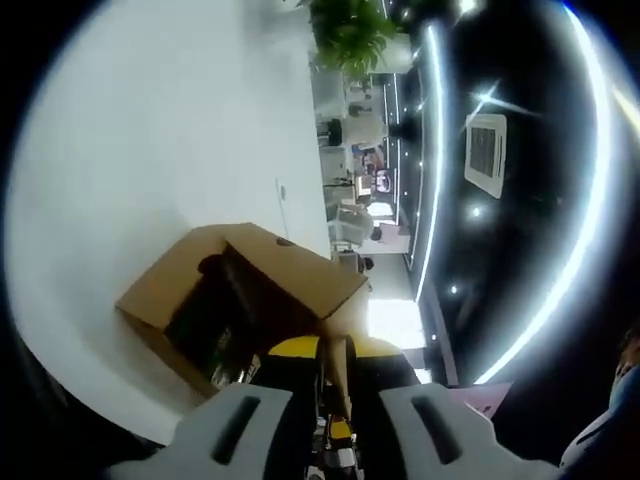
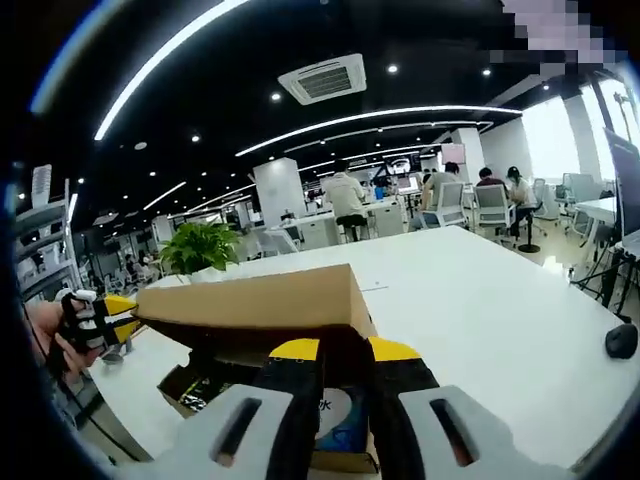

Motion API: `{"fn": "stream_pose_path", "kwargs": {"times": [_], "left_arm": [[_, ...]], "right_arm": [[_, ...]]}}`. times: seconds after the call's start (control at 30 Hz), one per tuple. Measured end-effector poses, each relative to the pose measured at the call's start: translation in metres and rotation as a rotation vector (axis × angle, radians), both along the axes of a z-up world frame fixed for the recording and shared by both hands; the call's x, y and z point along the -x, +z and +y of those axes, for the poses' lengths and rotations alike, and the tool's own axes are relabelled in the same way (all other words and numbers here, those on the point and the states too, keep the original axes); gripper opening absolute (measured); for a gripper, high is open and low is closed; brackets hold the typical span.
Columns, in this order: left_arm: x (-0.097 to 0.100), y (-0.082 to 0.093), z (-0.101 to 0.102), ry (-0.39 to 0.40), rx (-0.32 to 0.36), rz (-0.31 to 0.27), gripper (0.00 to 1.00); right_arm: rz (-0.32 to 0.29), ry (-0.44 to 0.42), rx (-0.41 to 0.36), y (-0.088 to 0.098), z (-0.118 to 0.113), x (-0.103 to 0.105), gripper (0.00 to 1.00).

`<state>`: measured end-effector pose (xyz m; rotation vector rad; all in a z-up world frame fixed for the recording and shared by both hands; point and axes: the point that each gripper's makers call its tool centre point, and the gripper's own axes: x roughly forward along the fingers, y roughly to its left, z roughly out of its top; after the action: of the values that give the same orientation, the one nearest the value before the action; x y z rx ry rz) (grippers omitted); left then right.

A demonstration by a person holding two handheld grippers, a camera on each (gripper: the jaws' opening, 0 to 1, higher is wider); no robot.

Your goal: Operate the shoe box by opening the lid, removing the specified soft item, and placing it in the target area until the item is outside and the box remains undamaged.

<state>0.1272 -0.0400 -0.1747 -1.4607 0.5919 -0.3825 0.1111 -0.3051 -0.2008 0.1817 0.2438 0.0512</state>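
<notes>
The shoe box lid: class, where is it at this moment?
In the right gripper view the lid is raised over the open shoe box on the white table, pinched between the right gripper and the left gripper.

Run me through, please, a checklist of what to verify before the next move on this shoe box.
1. Lid open: ok. The lid is raised above the shoe box.
2. Left tongs' hold: ok. The left tongs are closed on a cardboard edge of the lid.
3. Right tongs' hold: cannot tell. The right tongs sit at the lid's edge, but the contact is hidden.
4. Soft item located: cannot tell. The inside is dark; a blue-and-white item shows under the lid.
5. Room to place: ok. There is bare white table beside the box.
6. Box undamaged: ok, as far as visible.
</notes>
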Motion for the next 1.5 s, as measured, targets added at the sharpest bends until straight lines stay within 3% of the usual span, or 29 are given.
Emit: {"fn": "stream_pose_path", "kwargs": {"times": [0.1,0.33,0.43,0.53,0.7,0.73,0.83,0.9,0.97,1.0,1.03,1.13,1.23,1.27,1.33,1.37,1.43,1.5], "left_arm": [[-0.003,0.003,-0.001,-0.008,-0.014,-0.008,0.08],[-0.007,0.007,-0.002,-0.028,-0.001,-0.009,0.08],[-0.009,0.008,0.0,-0.044,-0.026,-0.022,0.08],[-0.01,0.008,0.0,-0.042,0.01,-0.009,0.07],[-0.01,0.008,0.0,-0.033,0.0,-0.02,0.07],[-0.009,0.009,0.0,-0.035,-0.007,-0.022,0.06],[-0.006,0.013,0.002,-0.056,-0.124,-0.088,0.04],[-0.001,0.017,-0.001,-0.108,-0.137,-0.119,0.03],[-0.001,0.017,0.003,-0.102,-0.147,-0.124,0.03],[0.0,0.017,0.004,-0.104,-0.154,-0.131,0.03],[0.001,0.016,0.005,-0.109,-0.162,-0.133,0.03],[0.002,0.01,0.009,-0.132,-0.262,-0.17,0.04],[0.006,0.007,0.012,-0.199,-0.47,-0.281,0.05],[0.01,0.003,0.008,-0.259,-0.535,-0.313,0.06],[0.016,-0.002,0.004,-0.348,-0.601,-0.358,0.07],[0.015,-0.009,0.006,-0.399,-0.721,-0.411,0.07],[0.015,-0.013,0.006,-0.47,-0.845,-0.502,0.1],[0.018,-0.014,0.002,-0.527,-0.878,-0.555,0.11]], "right_arm": [[-0.035,-0.006,-0.016,0.009,-0.001,-0.006,0.15],[-0.085,0.005,0.195,0.019,0.003,-0.024,0.16],[-0.097,-0.009,0.232,0.02,0.004,-0.034,0.16],[-0.095,-0.028,0.19,0.022,0.002,-0.038,0.16],[-0.093,-0.057,0.253,0.024,-0.005,-0.041,0.07],[-0.086,-0.064,0.249,0.024,-0.007,-0.041,0.05],[-0.087,-0.077,0.223,0.027,-0.006,-0.043,0.06],[-0.081,-0.082,0.214,0.028,-0.006,-0.045,0.06],[-0.08,-0.089,0.224,0.028,-0.008,-0.045,0.02],[-0.058,-0.096,0.283,0.026,-0.014,-0.044,0.0],[-0.07,-0.073,0.278,0.027,-0.01,-0.046,0.0],[-0.062,-0.073,0.278,0.026,-0.011,-0.045,0.0],[-0.051,-0.067,0.254,0.027,-0.013,-0.048,0.0],[-0.047,-0.067,0.249,0.028,-0.012,-0.049,0.0],[-0.039,-0.073,0.214,0.028,-0.012,-0.049,0.01],[-0.041,-0.065,0.214,0.029,-0.013,-0.051,0.01],[-0.032,-0.043,0.236,0.029,-0.012,-0.051,0.02],[-0.029,-0.022,0.216,0.029,-0.011,-0.052,0.03]]}}
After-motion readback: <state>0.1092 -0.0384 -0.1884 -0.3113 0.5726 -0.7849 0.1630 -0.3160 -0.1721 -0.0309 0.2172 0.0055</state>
